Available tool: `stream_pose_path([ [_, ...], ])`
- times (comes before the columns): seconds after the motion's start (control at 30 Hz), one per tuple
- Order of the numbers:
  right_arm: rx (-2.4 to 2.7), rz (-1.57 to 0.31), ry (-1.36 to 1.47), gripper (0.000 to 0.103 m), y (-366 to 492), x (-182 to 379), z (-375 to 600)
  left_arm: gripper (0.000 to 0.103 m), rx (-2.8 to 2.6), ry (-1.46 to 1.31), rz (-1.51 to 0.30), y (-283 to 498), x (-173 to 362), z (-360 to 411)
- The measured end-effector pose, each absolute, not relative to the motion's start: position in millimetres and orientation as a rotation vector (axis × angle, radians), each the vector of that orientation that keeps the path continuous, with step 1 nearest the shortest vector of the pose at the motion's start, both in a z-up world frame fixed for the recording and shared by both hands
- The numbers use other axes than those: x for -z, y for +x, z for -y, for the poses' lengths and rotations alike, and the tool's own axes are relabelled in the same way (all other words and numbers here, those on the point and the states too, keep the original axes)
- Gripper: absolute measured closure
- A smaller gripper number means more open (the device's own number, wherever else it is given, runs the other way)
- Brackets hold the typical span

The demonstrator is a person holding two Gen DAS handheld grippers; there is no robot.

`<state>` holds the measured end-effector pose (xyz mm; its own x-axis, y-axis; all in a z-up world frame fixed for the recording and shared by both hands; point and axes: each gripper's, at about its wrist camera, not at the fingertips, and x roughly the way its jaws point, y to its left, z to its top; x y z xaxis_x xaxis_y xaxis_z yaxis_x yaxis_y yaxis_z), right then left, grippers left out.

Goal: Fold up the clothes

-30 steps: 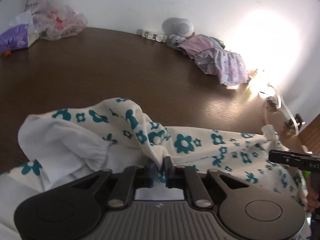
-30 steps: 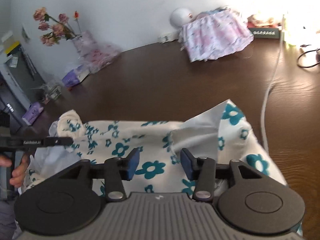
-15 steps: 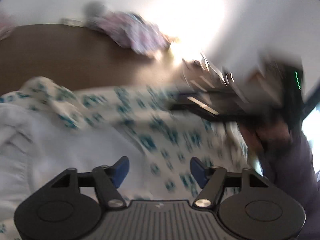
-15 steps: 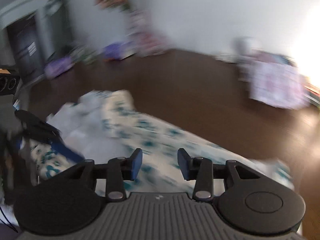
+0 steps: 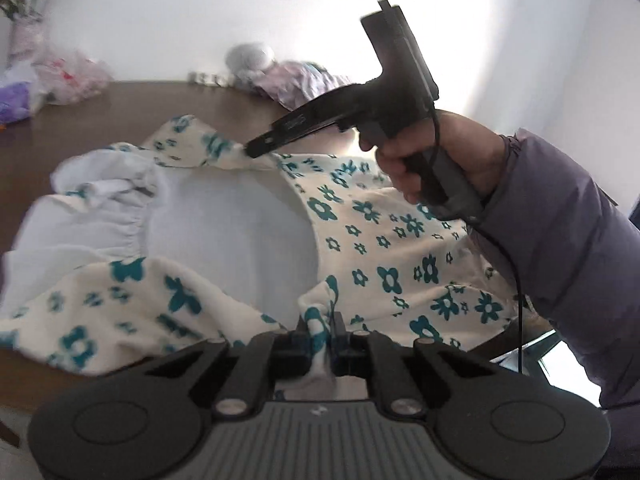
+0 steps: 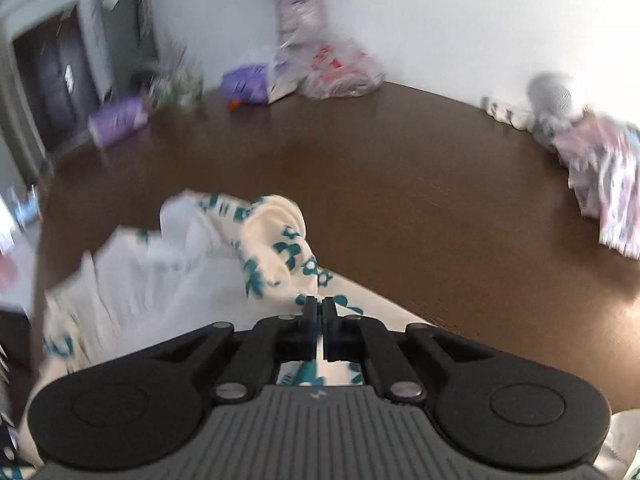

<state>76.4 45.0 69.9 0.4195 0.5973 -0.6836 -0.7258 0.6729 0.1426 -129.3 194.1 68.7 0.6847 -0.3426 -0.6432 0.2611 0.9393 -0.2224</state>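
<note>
On the dark wooden table (image 5: 120, 120), near its front edge, a cream garment with teal flowers (image 5: 400, 248) is spread partly open, its plain white lining (image 5: 232, 240) turned upward in the middle. The left gripper (image 5: 322, 330) is closed on a bunched fold of the garment's near edge, floral cloth being pinched between the two pads. The right gripper (image 6: 319, 312) is likewise clamped on cloth: in its own view a thin edge is seen between the nearly touching pads, and in the left wrist view its tip (image 5: 256, 148) is seen biting the far edge of the garment, the tool being held by a hand (image 5: 436, 160) in a lilac sleeve (image 5: 560, 240).

Half a second ago both pairs of fingers were spread wide above the cloth with nothing held; a second ago only the left one was pinching. Two opposite edges have thus been newly seized, which is judged to be the taking of a fresh hold for a fold or a straightening. Which of the two is intended cannot be settled, since the garment is rumpled and no neat crease is shown. A second, pink-patterned garment (image 6: 600, 184) lies heaped at the far side by the wall.
</note>
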Motion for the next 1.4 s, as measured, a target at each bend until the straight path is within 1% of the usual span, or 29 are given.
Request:
stream_pose_path([
  [0.1, -0.802, -0.788, -0.137, 0.101, 82, -63, -49, 0.096, 0.323, -0.101, -0.755, -141, -60, -192],
  [0.13, -0.793, -0.794, -0.12, 0.099, 85, -57, -52, 0.095, 0.309, -0.109, -0.772, -139, -57, -193],
  [0.17, -0.792, -0.808, -0.112, 0.092, 86, -51, -54, 0.09, 0.293, -0.118, -0.79, -137, -54, -194],
  [0.23, -0.8, -0.828, -0.115, 0.084, 85, -46, -52, 0.088, 0.284, -0.134, -0.797, -136, -55, -197],
  [0.27, -0.805, -0.838, -0.116, 0.08, 85, -44, -51, 0.081, 0.295, -0.141, -0.781, -138, -60, -199],
  [0.3, -0.795, -0.81, -0.117, 0.078, 79, -54, -41, 0.075, 0.302, -0.145, -0.755, -139, -65, -202],
  [0.33, -0.785, -0.78, -0.117, 0.074, 72, -64, -30, 0.057, 0.308, -0.148, -0.727, -140, -71, -205],
  [0.37, -0.774, -0.75, -0.117, 0.068, 66, -74, -19, 0.042, 0.304, -0.146, -0.703, -140, -74, -209],
  [0.4, -0.739, -0.713, -0.13, 0.066, 57, -84, -6, 0.038, 0.291, -0.138, -0.687, -139, -76, -209],
  [0.43, -0.701, -0.677, -0.159, 0.063, 44, -95, 8, 0.038, 0.286, -0.131, -0.681, -137, -75, -208],
  [0.53, -0.674, -0.646, -0.209, 0.062, -5, -103, 51, 0.038, 0.287, -0.132, -0.687, -121, -68, -196],
  [0.67, -0.59, -0.644, -0.276, 0.062, -80, -65, 81, 0.036, 0.311, -0.085, -0.654, -112, -63, -180],
  [0.73, -0.54, -0.66, -0.258, 0.063, -92, -48, 87, 0.034, 0.313, -0.064, -0.666, -101, -59, -171],
  [0.8, -0.491, -0.677, -0.238, 0.063, -103, -31, 92, 0.034, 0.265, -0.039, -0.715, -87, -50, -164],
  [0.83, -0.485, -0.673, -0.225, 0.064, -103, -29, 94, 0.034, 0.235, -0.026, -0.737, -81, -46, -161],
  [1.0, -0.461, -0.669, -0.178, 0.063, -96, -25, 99, 0.034, 0.127, 0.031, -0.618, -78, -26, -156],
  [1.07, -0.439, -0.668, -0.158, 0.063, -88, -25, 101, 0.032, 0.09, 0.043, -0.598, -72, -24, -155],
  [1.17, -0.422, -0.662, -0.136, 0.063, -81, -24, 103, 0.032, 0.09, 0.046, -0.668, -51, -32, -155],
  [1.27, -0.445, -0.65, -0.118, 0.063, -87, -27, 111, 0.03, 0.084, 0.037, -0.684, -25, -34, -160],
  [1.4, -0.476, -0.633, -0.095, 0.063, -94, -32, 121, 0.032, 0.076, 0.017, -0.707, -15, -36, -167],
])
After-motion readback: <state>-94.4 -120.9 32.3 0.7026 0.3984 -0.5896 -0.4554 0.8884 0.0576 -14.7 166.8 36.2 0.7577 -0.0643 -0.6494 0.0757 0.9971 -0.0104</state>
